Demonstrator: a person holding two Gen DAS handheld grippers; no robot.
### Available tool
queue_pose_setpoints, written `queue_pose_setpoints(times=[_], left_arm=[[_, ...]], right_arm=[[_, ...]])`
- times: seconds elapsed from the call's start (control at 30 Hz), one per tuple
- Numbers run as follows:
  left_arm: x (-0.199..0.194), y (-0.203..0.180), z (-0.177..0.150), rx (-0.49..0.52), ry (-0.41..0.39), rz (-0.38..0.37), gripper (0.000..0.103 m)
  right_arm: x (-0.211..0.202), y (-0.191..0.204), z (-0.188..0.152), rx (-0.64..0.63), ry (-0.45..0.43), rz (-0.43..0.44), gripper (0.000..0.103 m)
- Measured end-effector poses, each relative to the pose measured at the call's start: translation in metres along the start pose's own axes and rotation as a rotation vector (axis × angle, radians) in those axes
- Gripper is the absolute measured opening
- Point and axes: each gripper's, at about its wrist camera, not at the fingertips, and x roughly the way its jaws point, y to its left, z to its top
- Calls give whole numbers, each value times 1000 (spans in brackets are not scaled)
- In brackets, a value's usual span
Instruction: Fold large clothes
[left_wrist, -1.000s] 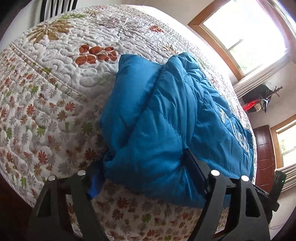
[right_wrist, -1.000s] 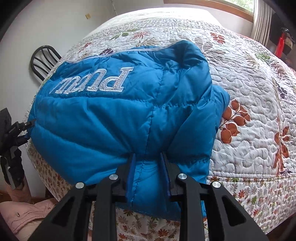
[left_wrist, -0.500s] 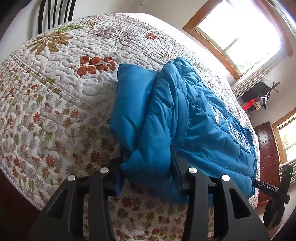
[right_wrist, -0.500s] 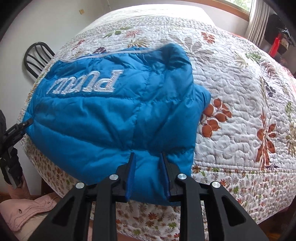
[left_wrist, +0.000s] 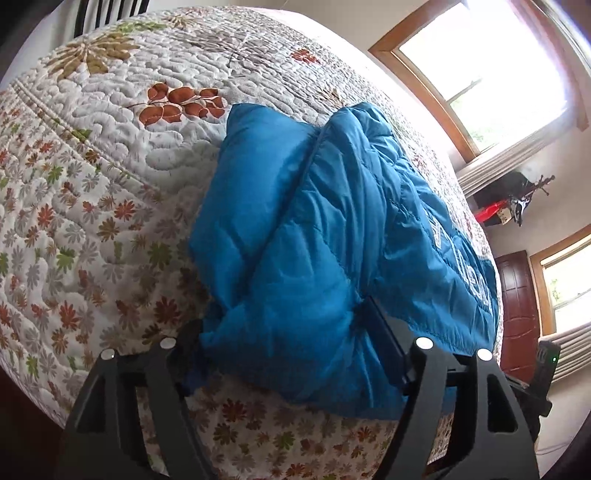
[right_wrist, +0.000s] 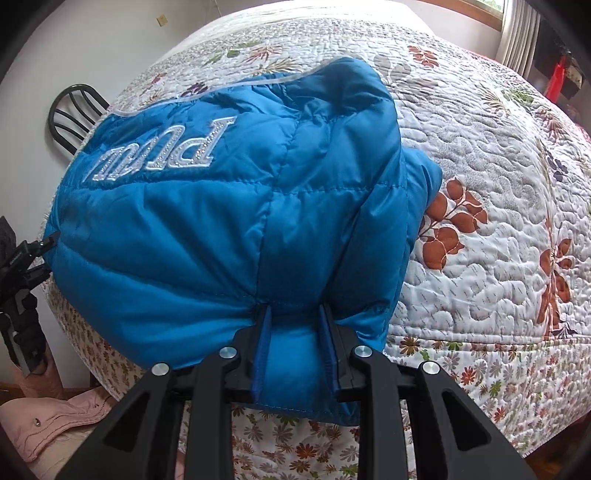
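A blue puffer jacket (left_wrist: 332, 236) with silver lettering lies folded on the flowered quilt of a bed (left_wrist: 92, 177), at the near edge. My left gripper (left_wrist: 284, 325) has its jaws wide, with a thick bunch of the jacket's edge between them. In the right wrist view the jacket (right_wrist: 207, 236) fills the middle, and my right gripper (right_wrist: 295, 317) is shut on its near hem. The left gripper shows at the far left of that view (right_wrist: 22, 266).
A black chair (right_wrist: 70, 114) stands behind the bed by the wall. Pink clothing (right_wrist: 62, 417) lies on the floor at lower left. Windows (left_wrist: 491, 62) and a brown door (left_wrist: 517, 314) are across the room. The quilt (right_wrist: 498, 221) stretches to the right.
The left jaws closed on the jacket half a second ago and now stand wide again around a thicker bunch. The right gripper keeps its grip on the hem, pulled slightly nearer.
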Motion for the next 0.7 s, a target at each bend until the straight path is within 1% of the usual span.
queue_pose_setpoints(times=[0.07, 0.1, 0.13, 0.17, 0.2, 0.23, 0.27, 0.33, 0.4, 0.47, 0.57, 0.7], left_arm=[[1, 2, 0, -10, -9, -15, 66], [-1, 3, -1, -14, -15, -28, 58], [-2, 4, -3, -20, -20, -49, 47], [-5, 6, -5, -29, -24, -73, 40], [-10, 5, -8, -36, -34, -93, 31], [-14, 3, -11, -28, -47, -93, 28], [-18, 0, -12, -13, -60, -85, 28], [-17, 0, -13, -10, -55, -81, 27], [-14, 5, -12, -26, -38, -103, 27], [-11, 7, -13, -18, -33, -103, 28], [-2, 11, -15, -18, -19, -99, 30], [2, 17, -16, -28, -5, -117, 31]], right_arm=[[-1, 0, -1, -1, -3, 2, 25], [-1, -2, -2, 0, -4, 5, 25], [-2, -3, -2, 4, -4, 11, 25], [-3, -5, -3, 9, -1, 19, 25], [-5, -7, -3, 16, 2, 26, 25], [-7, -9, -3, 17, 6, 29, 25], [-10, -10, -3, 15, 7, 29, 25], [-17, -13, -4, 10, 8, 29, 25], [-21, -15, -7, 4, 8, 26, 25], [-18, -18, -9, 4, 11, 41, 24], [-5, -26, -10, 34, 15, 92, 24], [-2, -27, -12, 34, -3, 97, 23]])
